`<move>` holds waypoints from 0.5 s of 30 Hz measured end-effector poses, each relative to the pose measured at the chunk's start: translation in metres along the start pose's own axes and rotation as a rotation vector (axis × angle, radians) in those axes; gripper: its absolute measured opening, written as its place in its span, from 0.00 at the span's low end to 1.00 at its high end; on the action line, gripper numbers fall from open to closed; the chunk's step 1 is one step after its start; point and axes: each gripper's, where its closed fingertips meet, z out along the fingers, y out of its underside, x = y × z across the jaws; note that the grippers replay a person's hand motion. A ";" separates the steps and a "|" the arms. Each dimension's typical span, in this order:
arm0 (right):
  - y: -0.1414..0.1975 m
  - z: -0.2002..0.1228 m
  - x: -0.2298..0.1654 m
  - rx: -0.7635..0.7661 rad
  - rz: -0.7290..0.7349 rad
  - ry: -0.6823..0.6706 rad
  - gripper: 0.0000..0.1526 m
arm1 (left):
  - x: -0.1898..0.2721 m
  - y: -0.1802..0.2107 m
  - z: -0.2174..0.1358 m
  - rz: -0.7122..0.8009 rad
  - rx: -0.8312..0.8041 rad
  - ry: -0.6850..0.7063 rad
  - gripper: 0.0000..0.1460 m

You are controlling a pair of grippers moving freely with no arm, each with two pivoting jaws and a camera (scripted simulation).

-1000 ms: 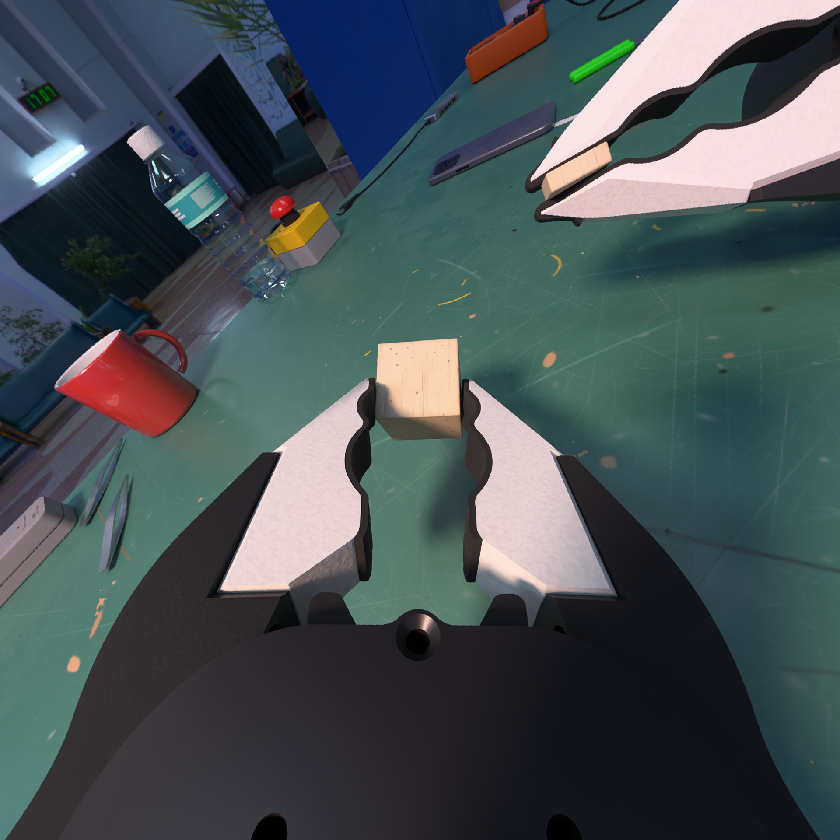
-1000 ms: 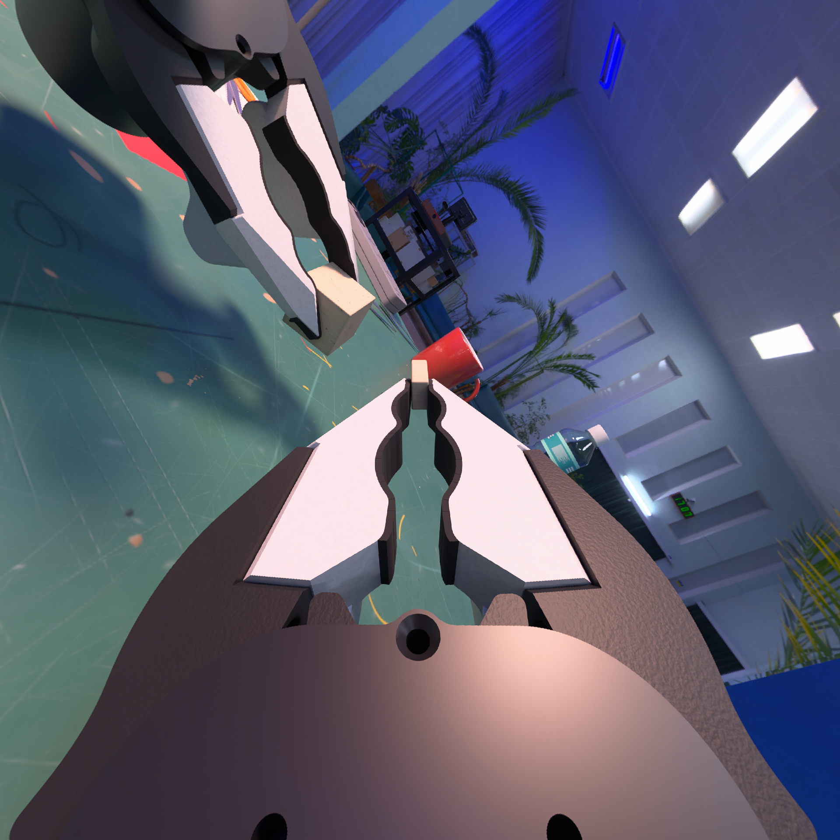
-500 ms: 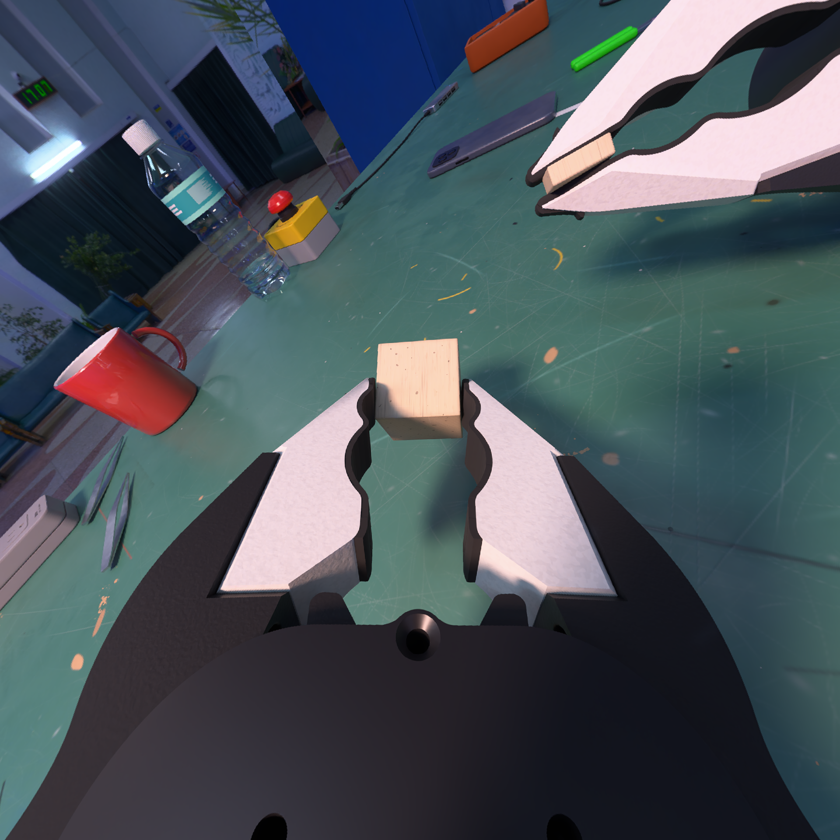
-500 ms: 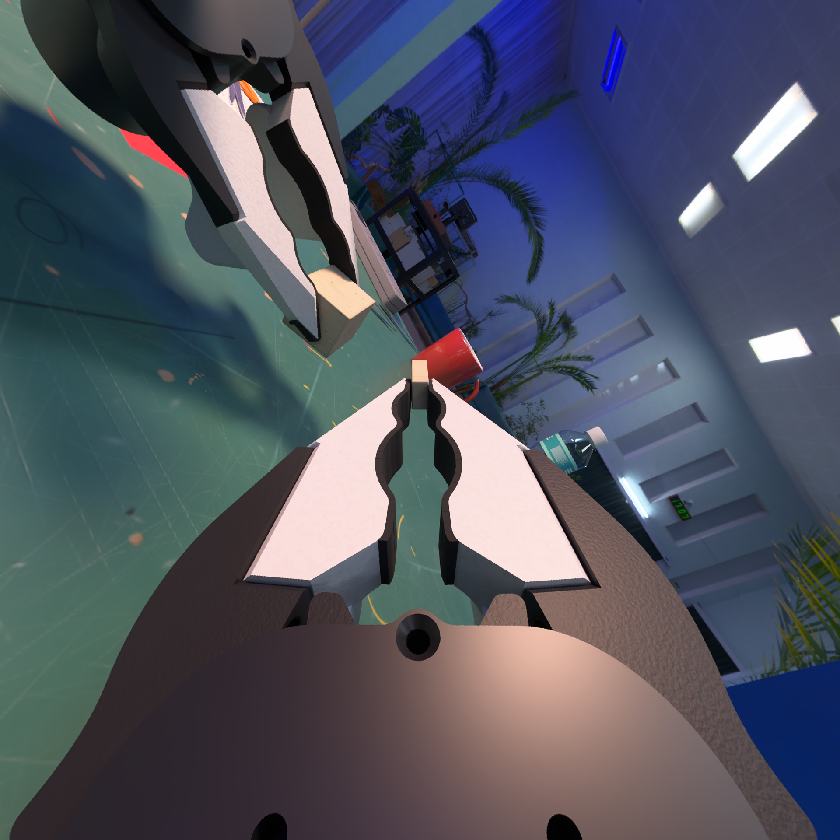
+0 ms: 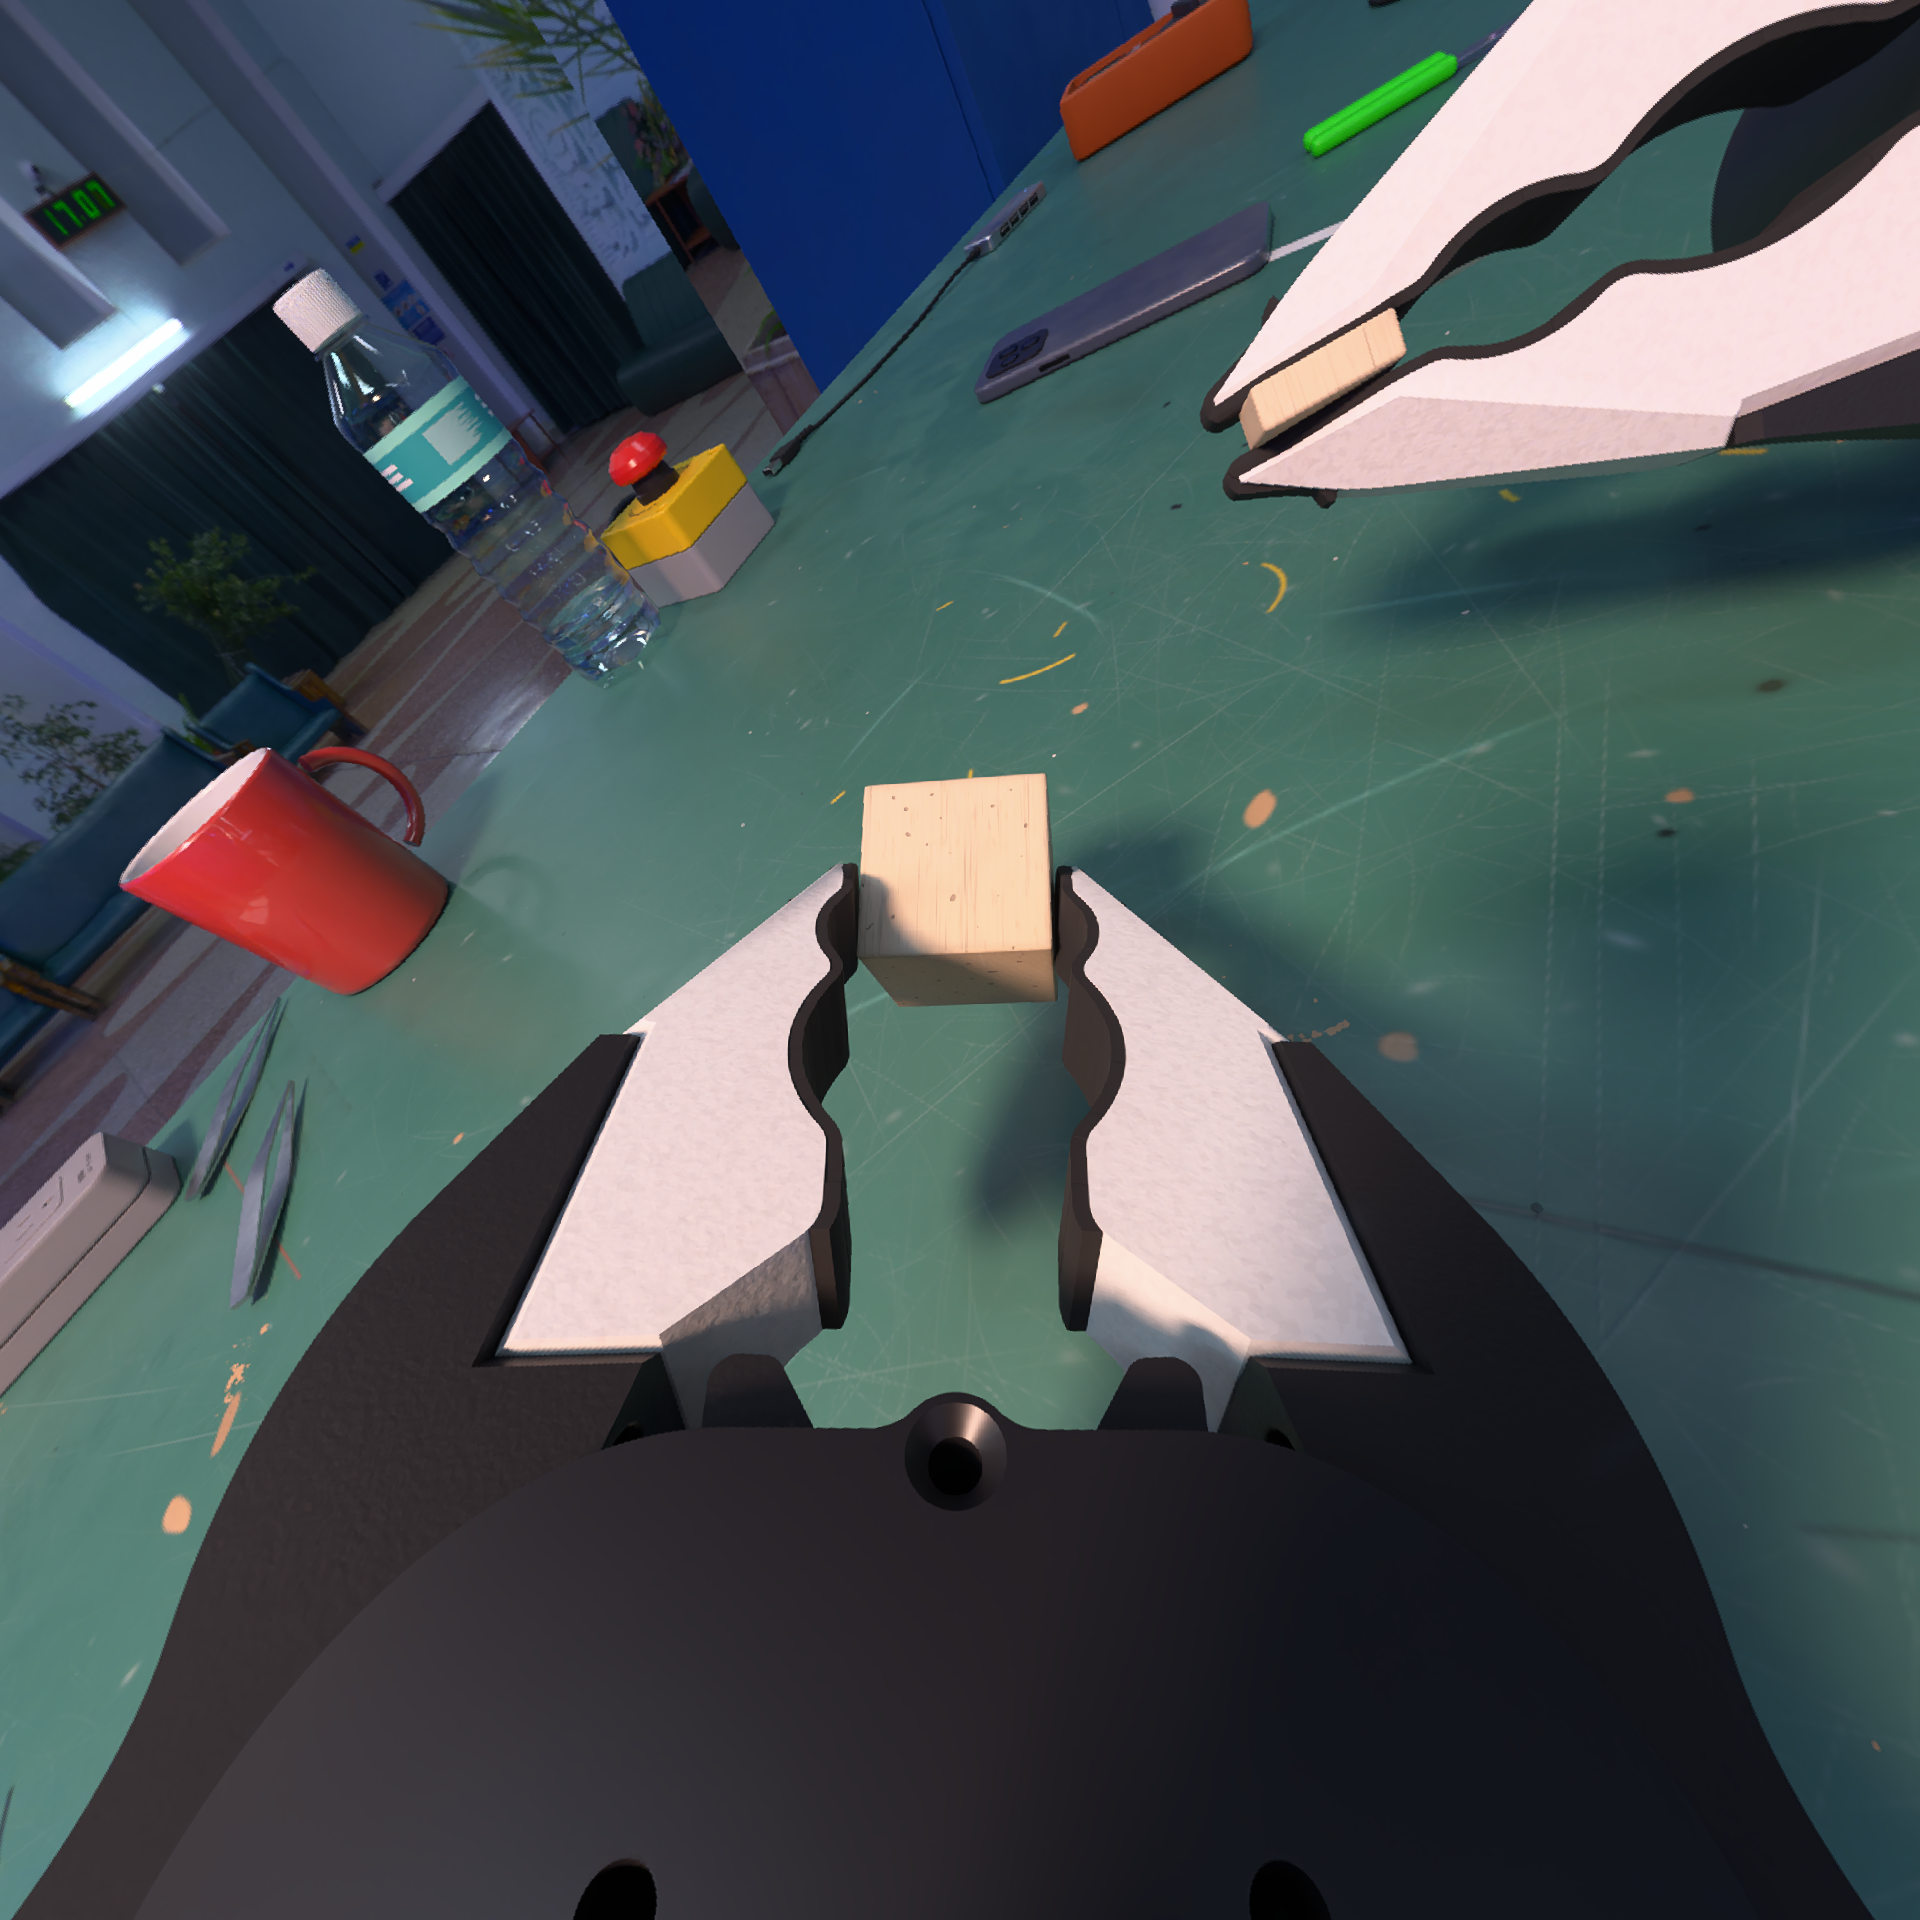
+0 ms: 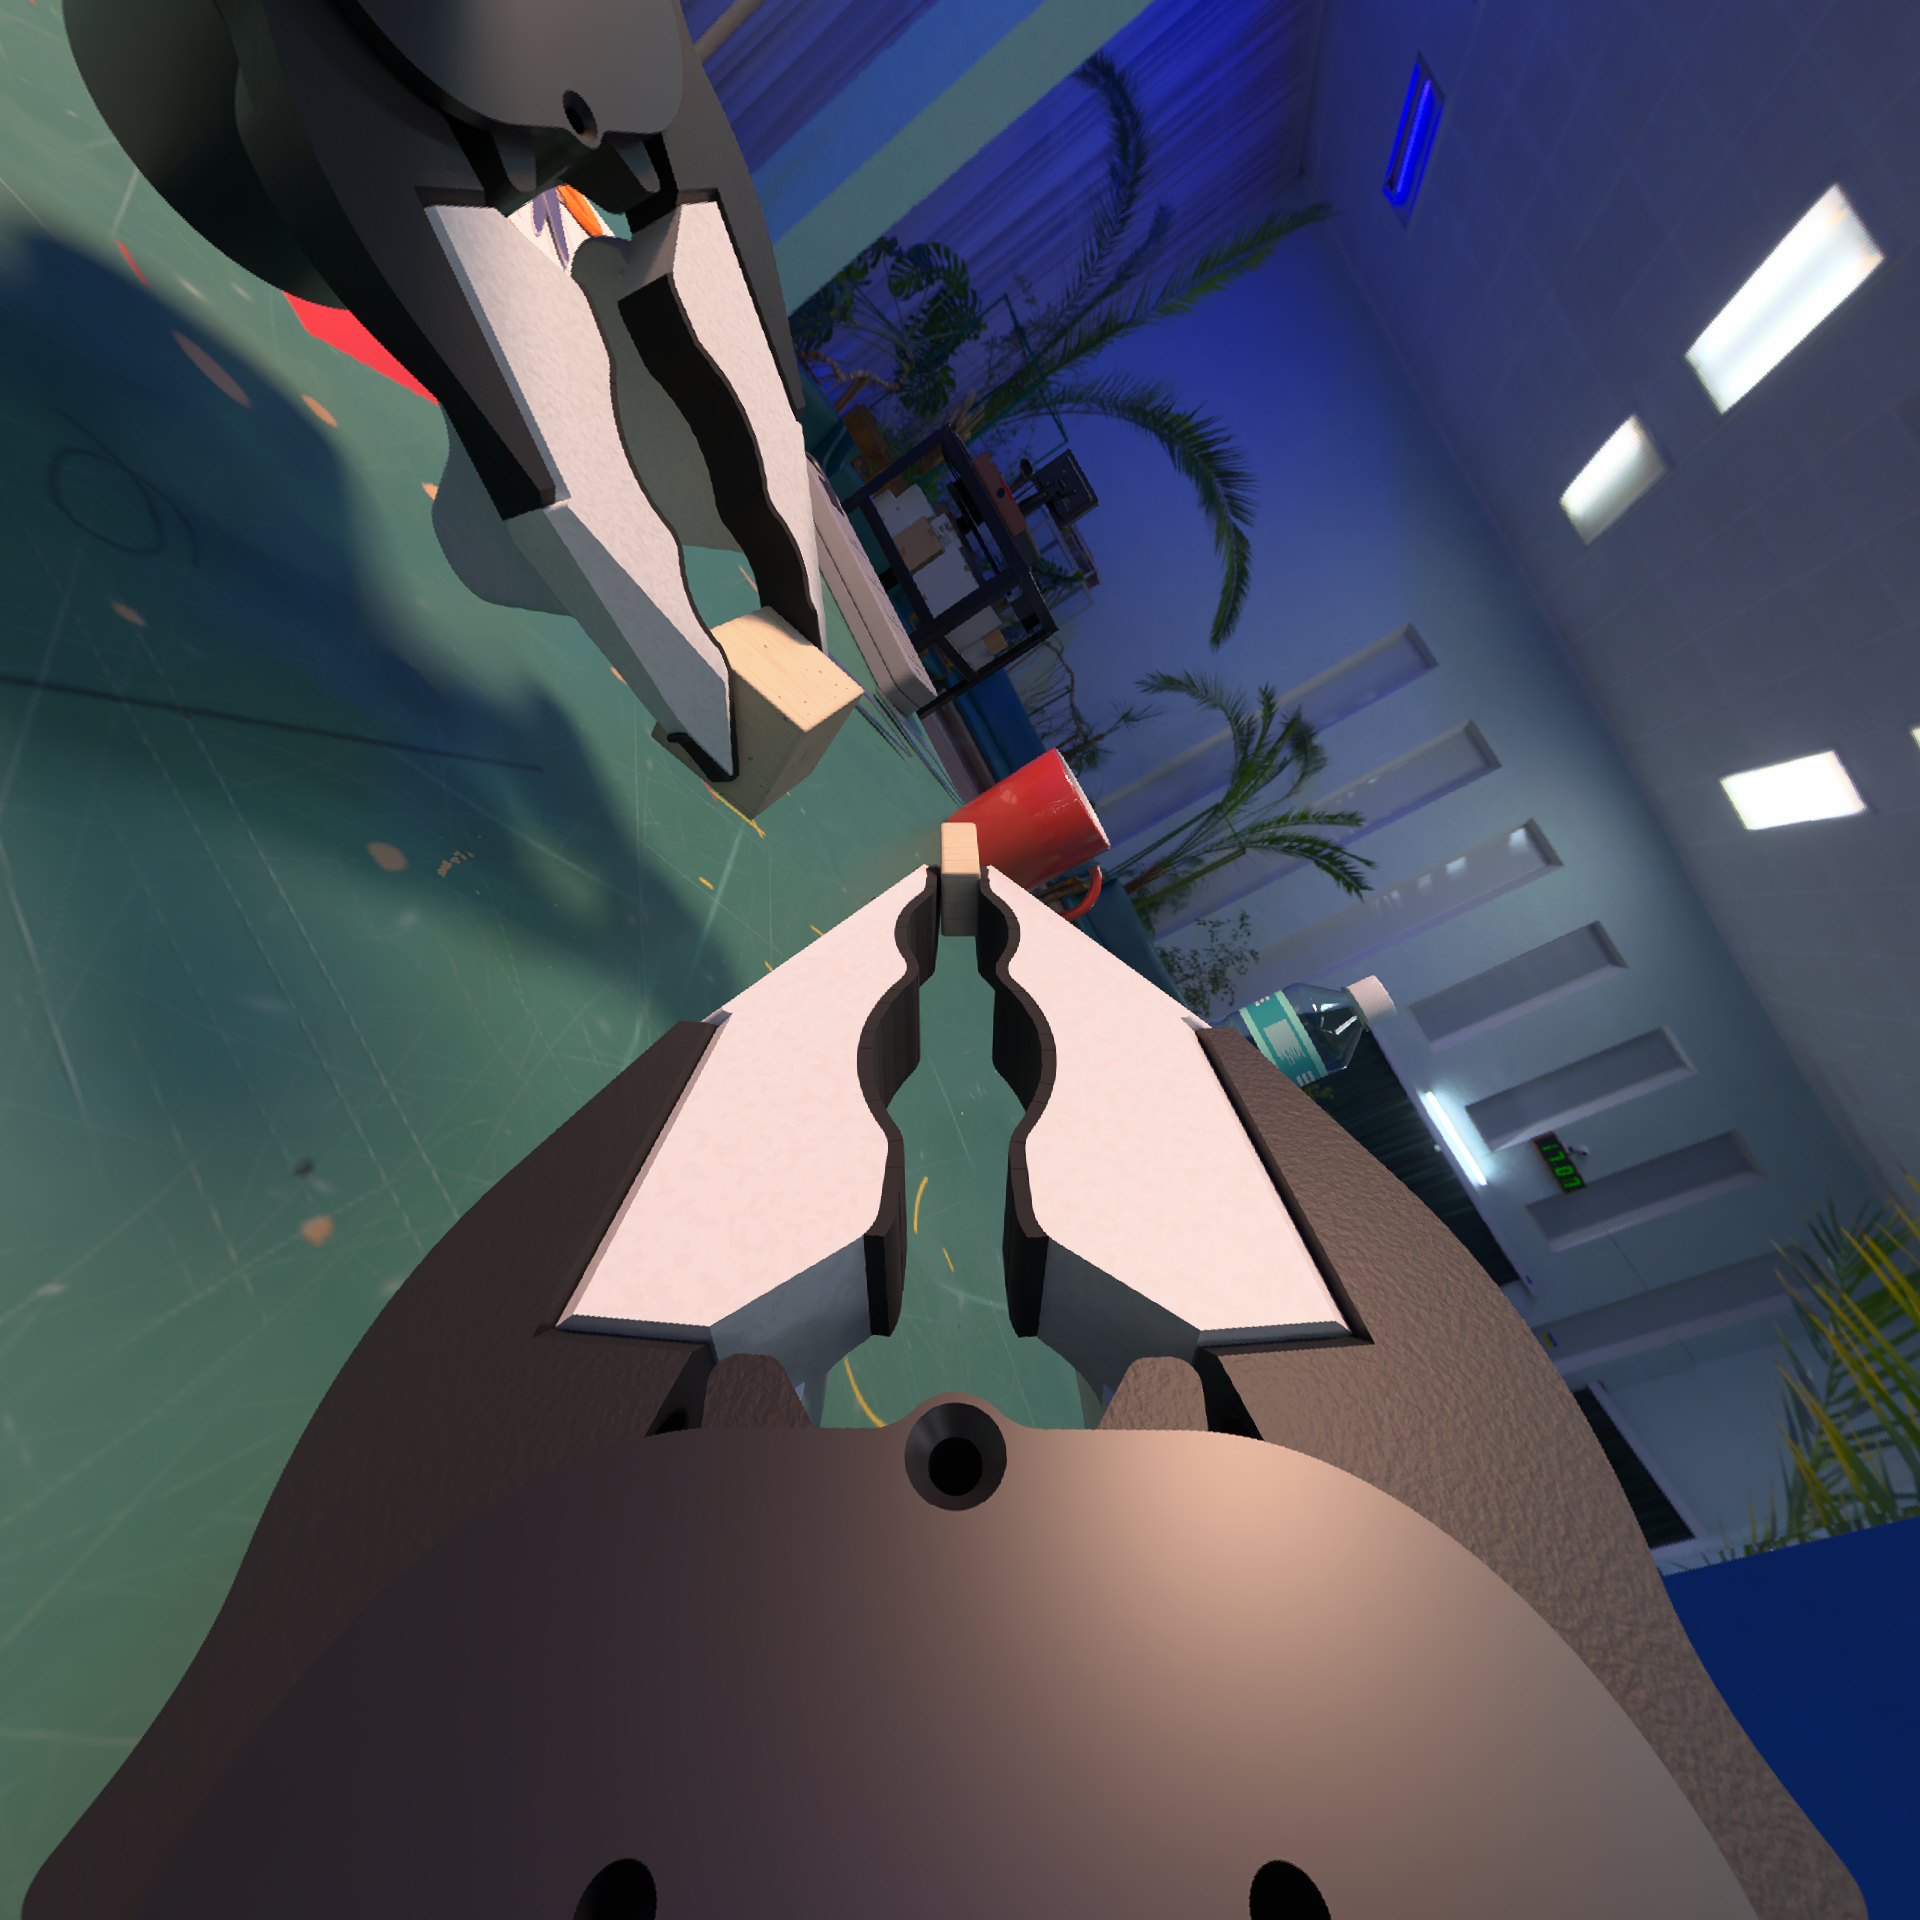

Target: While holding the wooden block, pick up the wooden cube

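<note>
My left gripper (image 5: 954, 914) is shut on the pale wooden cube (image 5: 954, 883) and holds it above the green mat; its shadow lies on the mat below. My right gripper (image 6: 958, 899) is shut on a thin wooden block (image 6: 958, 847), seen end-on between its tips. In the left wrist view the right gripper (image 5: 1262, 436) hangs at the upper right with the block (image 5: 1322, 376) in its tips. In the right wrist view the left gripper (image 6: 769, 717) hangs at the upper left with the cube (image 6: 792, 698).
On the green mat (image 5: 1455, 831): a red mug (image 5: 281, 883) on its side, a water bottle (image 5: 468, 488), a yellow box with a red button (image 5: 681, 520), a phone (image 5: 1127, 301), an orange case (image 5: 1153, 73), a green stick (image 5: 1377, 102), tweezers (image 5: 265, 1184), a power strip (image 5: 62, 1236).
Both grippers keep their hold. The left wrist view has shifted slightly: the mug, bottle and right gripper have drifted a little across the frame. The cube stays off the mat.
</note>
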 end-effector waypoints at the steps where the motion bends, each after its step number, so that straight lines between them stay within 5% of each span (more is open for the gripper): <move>1: 0.000 0.000 0.000 0.000 -0.001 0.000 0.04 | 0.000 0.000 0.000 0.000 0.000 0.000 0.26; 15: 0.000 0.000 -0.002 -0.003 -0.002 -0.008 0.04 | 0.000 0.000 0.000 0.001 -0.003 0.003 0.26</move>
